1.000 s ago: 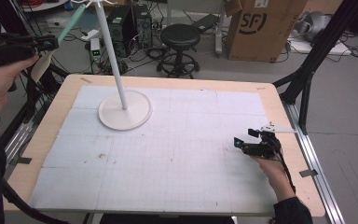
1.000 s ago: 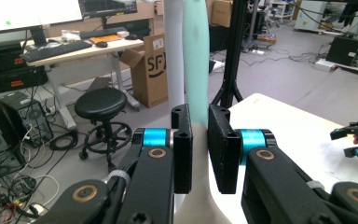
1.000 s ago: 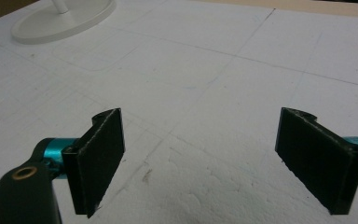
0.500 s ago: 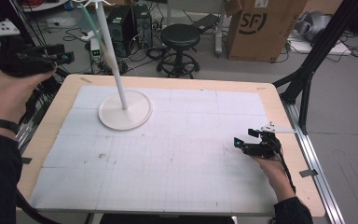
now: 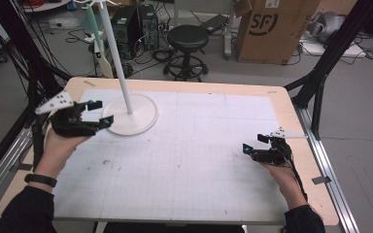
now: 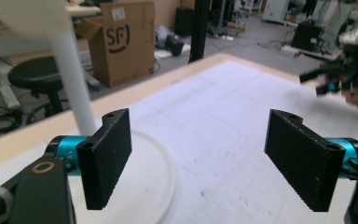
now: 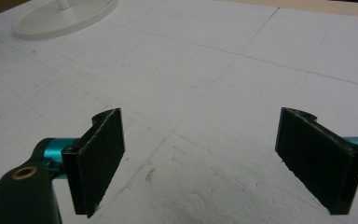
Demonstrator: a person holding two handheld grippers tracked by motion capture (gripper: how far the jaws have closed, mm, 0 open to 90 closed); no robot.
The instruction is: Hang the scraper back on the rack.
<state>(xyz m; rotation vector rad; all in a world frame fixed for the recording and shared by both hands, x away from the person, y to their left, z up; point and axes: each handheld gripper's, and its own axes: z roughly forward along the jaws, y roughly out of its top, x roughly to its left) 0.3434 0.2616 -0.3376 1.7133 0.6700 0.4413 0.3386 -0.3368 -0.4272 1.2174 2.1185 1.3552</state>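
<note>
The left gripper hangs over the table at about 9 o'clock in the high view, just beside the stand and pointing toward 3 o'clock; its jaws have just been opening and now stand wide, released, with nothing between them. In the left gripper view the same gripper shows two black pads far apart; the white mat lies between them, the stand's pole rises at 10 o'clock, and the round base curves under the near pad.

The stand sits on the mat at about 10 o'clock of the table; its pole is upright, and a pale green tool and a wooden spoon hang from its top beyond the table's far edge.

The right gripper rests low at 4 o'clock of the table, well apart from the stand, pointing toward 9 o'clock; its jaws are spread, released, gripping nothing. In the right gripper view this gripper looks across the bare mat with the stand's base at 11 o'clock, far off.

Beyond the table, on the floor, stand a black stool at 12 o'clock and a cardboard box at 1 o'clock; the left gripper view shows the box, the stool, and the other gripper at 2 o'clock.
</note>
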